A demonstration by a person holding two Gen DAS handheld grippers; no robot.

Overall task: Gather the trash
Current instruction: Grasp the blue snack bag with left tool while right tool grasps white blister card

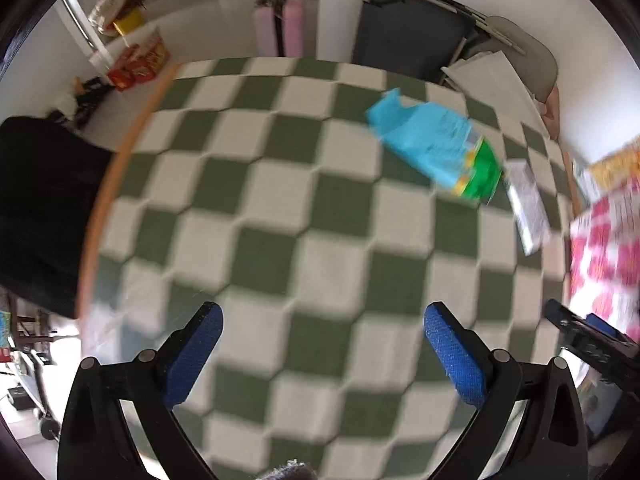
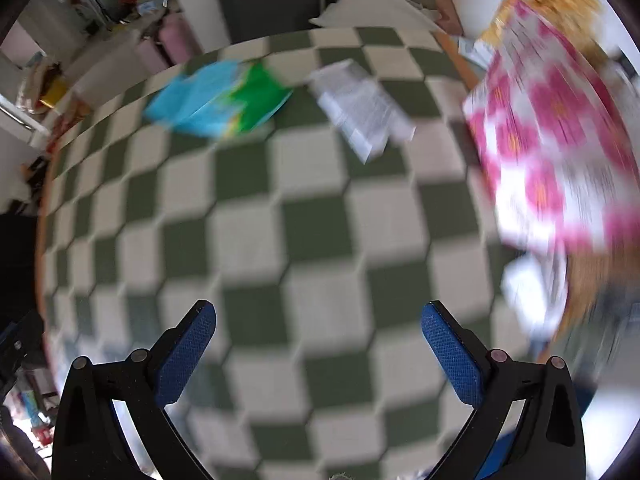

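A blue and green wrapper (image 1: 438,148) lies on the green-and-white checkered tablecloth (image 1: 280,240), ahead and right of my left gripper (image 1: 320,344), which is open and empty. A white printed packet (image 1: 526,208) lies right of the wrapper. In the right wrist view the wrapper (image 2: 218,98) is far ahead on the left and the white packet (image 2: 362,110) ahead in the middle. My right gripper (image 2: 318,344) is open and empty above the cloth (image 2: 300,260). Both views are blurred.
A pink-and-white flowered bag (image 2: 552,152) stands at the table's right side, also in the left wrist view (image 1: 604,248). A dark chair (image 1: 408,36) stands behind the table. A black shape (image 1: 44,208) lies past the left table edge. The right gripper's body (image 1: 588,340) shows at lower right.
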